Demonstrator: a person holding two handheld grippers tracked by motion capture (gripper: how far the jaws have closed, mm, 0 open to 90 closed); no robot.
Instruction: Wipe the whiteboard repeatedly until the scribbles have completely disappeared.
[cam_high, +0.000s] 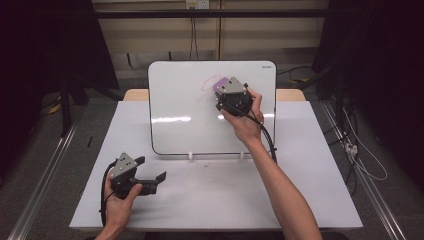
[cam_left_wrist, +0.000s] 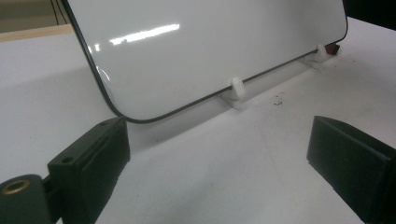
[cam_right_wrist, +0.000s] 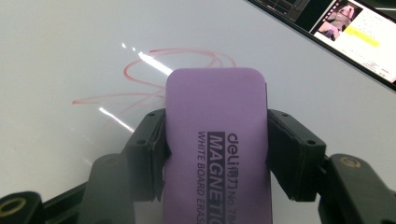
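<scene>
We have the right gripper (cam_right_wrist: 215, 140) clamped on the purple whiteboard eraser (cam_right_wrist: 217, 144), pressed to the whiteboard (cam_high: 185, 100) with the red scribble (cam_right_wrist: 154, 77) just past the eraser's far end; left gripper (cam_high: 150, 172) sits open, jaws empty, on the surface (cam_high: 210, 200) short of the board's lower edge.

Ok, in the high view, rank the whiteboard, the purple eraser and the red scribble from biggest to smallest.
1. whiteboard, by far the largest.
2. red scribble and purple eraser: too close to rank, since the right hand-held gripper covers most of the eraser.
</scene>
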